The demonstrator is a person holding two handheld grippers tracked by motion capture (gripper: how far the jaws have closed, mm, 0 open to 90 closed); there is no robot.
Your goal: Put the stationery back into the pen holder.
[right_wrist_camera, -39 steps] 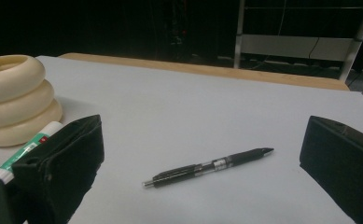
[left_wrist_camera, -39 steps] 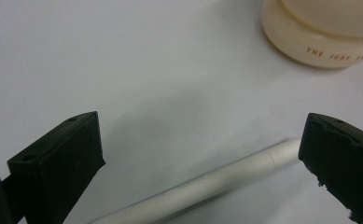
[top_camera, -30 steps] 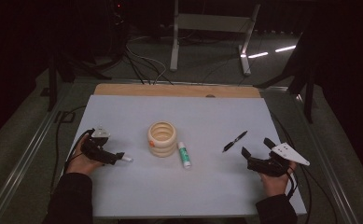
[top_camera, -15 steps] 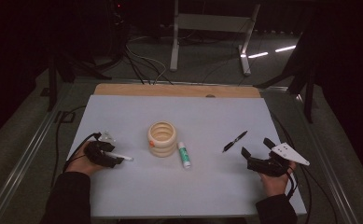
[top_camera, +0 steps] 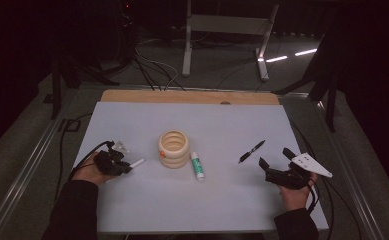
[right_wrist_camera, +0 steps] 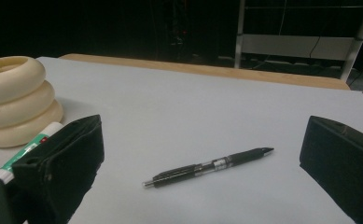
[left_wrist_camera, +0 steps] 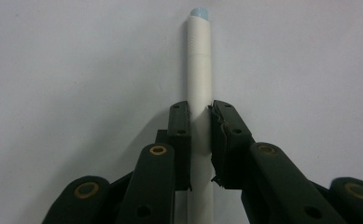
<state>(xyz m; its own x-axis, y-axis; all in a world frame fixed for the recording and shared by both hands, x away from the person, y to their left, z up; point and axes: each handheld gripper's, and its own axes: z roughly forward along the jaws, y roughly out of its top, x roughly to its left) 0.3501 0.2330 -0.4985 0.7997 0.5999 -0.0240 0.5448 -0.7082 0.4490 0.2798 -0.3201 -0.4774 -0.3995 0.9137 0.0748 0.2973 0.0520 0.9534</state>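
Observation:
My left gripper [top_camera: 116, 163] rests low on the white table sheet [top_camera: 217, 125] at the left. Its jaws have just been closing and now press on a white marker [left_wrist_camera: 199, 70] with a pale blue tip, which lies flat and pokes out to the right of the hand [top_camera: 137, 163]. My right gripper [top_camera: 274, 157] sits at the right with its jaws wide open and nothing between them. In the right gripper view [right_wrist_camera: 202, 126] a black pen [right_wrist_camera: 207, 169] lies on the sheet just ahead of the open jaws, and the pen [top_camera: 251, 151] is apart from them.
A cream holder of stacked rings [top_camera: 174, 148] stands mid-table, with a white and green glue stick [top_camera: 197, 166] lying just right of it. A wooden strip [top_camera: 182, 96] borders the far edge. Cables trail off the table's left and right sides.
The left gripper's jaws have drawn in around the white marker, and the left hand has shifted only slightly. The right hand and the other objects have stayed put.

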